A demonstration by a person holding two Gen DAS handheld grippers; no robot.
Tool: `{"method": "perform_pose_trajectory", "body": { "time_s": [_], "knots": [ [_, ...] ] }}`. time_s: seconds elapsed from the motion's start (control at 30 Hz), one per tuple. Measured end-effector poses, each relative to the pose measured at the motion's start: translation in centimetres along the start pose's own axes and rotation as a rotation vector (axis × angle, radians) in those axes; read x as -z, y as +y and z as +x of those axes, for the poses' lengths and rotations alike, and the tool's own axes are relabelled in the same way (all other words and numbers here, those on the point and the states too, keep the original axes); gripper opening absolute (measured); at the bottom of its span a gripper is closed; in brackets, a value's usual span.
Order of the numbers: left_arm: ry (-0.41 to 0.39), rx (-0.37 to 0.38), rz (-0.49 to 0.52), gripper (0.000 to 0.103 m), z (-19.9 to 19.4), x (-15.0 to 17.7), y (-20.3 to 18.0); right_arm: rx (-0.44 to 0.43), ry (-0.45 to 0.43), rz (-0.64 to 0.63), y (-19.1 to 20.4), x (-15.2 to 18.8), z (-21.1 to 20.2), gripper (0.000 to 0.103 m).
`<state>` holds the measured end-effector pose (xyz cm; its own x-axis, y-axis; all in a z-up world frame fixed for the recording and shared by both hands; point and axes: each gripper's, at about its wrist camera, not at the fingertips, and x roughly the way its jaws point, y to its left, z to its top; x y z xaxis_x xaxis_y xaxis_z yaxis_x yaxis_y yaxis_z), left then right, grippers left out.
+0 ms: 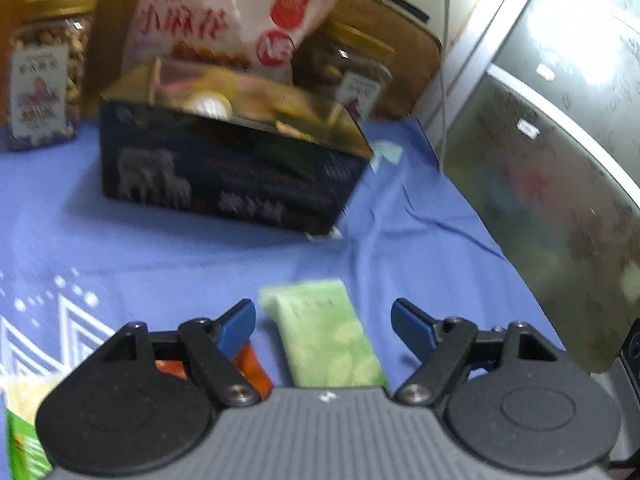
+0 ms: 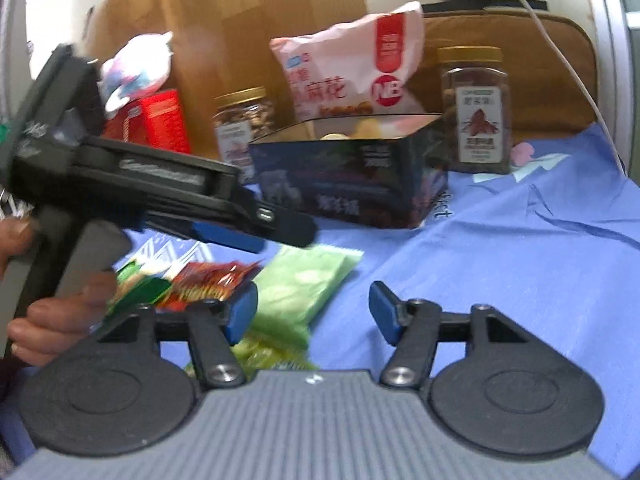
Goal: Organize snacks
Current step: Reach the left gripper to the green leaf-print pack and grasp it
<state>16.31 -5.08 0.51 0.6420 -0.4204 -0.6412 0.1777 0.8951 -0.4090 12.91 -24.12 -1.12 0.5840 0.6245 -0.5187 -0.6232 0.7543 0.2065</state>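
A light green snack packet (image 1: 326,340) lies on the blue cloth between the open jaws of my left gripper (image 1: 323,322); it also shows in the right wrist view (image 2: 298,280). A red-orange packet (image 1: 252,368) lies under the left finger, also visible in the right wrist view (image 2: 208,280). A dark open tin box (image 1: 228,160) (image 2: 352,176) holds several snacks. My right gripper (image 2: 313,312) is open and empty above the cloth, right of the packets. The left gripper's body (image 2: 160,188) hovers over the packets.
Behind the box stand a pink-white snack bag (image 1: 224,12) (image 2: 352,68), nut jars (image 1: 48,68) (image 2: 476,108) (image 2: 242,124) and a red carton (image 2: 160,120). More green packets (image 1: 24,432) lie at lower left. A grey appliance (image 1: 560,160) borders the right.
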Motion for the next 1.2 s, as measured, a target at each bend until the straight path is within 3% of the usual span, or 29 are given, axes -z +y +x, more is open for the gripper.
{"method": "perform_pose_trajectory", "body": {
  "time_s": [0.17,0.37,0.4,0.47,0.53,1.2],
  "knots": [
    [0.041,0.032,-0.003,0.079,1.1,1.0,-0.6,0.028,0.064,-0.077,1.3,0.7,1.1,0.065],
    [0.02,0.014,0.033,0.081,1.1,1.7,-1.3,0.035,0.075,-0.116,1.8,0.4,1.9,0.063],
    [0.019,0.015,0.032,0.081,1.1,1.7,-1.2,0.034,0.074,-0.12,1.9,0.4,2.0,0.062],
    [0.016,0.017,0.031,0.081,1.1,1.6,-1.2,0.017,0.069,-0.133,2.2,0.3,2.1,0.047],
    [0.01,0.012,0.036,0.079,1.0,1.7,-1.2,0.017,0.064,-0.148,2.6,0.4,2.2,0.043],
    [-0.039,0.052,0.046,0.079,0.7,2.4,-0.6,0.006,0.072,-0.1,2.1,0.2,2.5,0.051]
  ]
}}
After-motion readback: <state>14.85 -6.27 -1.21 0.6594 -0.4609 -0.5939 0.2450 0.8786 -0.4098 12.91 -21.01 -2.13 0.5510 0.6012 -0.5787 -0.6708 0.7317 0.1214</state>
